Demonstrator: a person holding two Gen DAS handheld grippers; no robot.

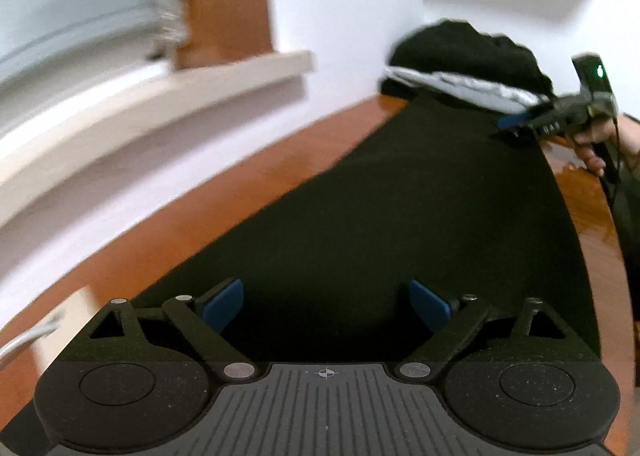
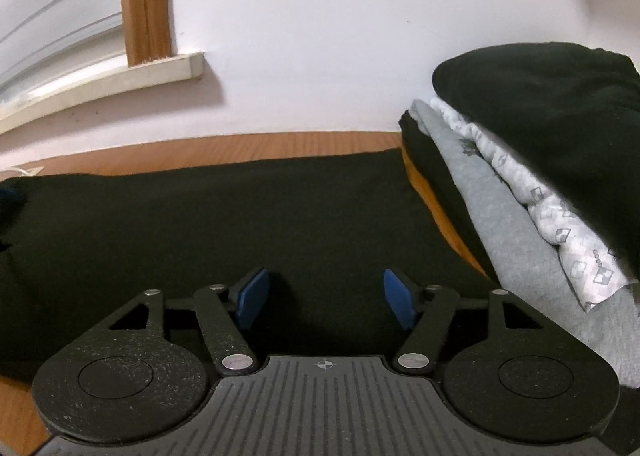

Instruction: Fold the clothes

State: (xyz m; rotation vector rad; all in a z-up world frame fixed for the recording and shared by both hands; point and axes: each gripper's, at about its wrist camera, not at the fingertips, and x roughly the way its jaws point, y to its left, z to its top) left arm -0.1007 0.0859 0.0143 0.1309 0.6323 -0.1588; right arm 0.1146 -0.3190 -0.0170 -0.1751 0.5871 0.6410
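A black garment (image 2: 224,224) lies spread flat on the wooden counter (image 2: 208,146), reaching from the near edge toward the white wall (image 2: 320,36). The left gripper (image 1: 324,306) hovers low over one end of it with its blue pads (image 1: 224,302) standing wide apart and only cloth showing between them; nothing is pinched. The right gripper (image 2: 326,298) sits over the garment's other end, its jaws parted as well, pads clear of the fabric. In the left wrist view that right gripper (image 1: 516,124) appears across the cloth, held by a hand (image 1: 596,144), its tip just beside the stack.

To the right of the garment stands a stack of folded clothes (image 2: 536,160): a black piece at the bottom, a plain grey one, a grey patterned one, and a bulky black item (image 2: 552,96) on top. The stack touches or nearly touches the garment's right edge and hems in that side. Behind the counter a pale window sill (image 2: 120,76) and a wooden frame (image 2: 146,0) project from the wall. A white cable (image 1: 28,340) lies at the counter's left edge.
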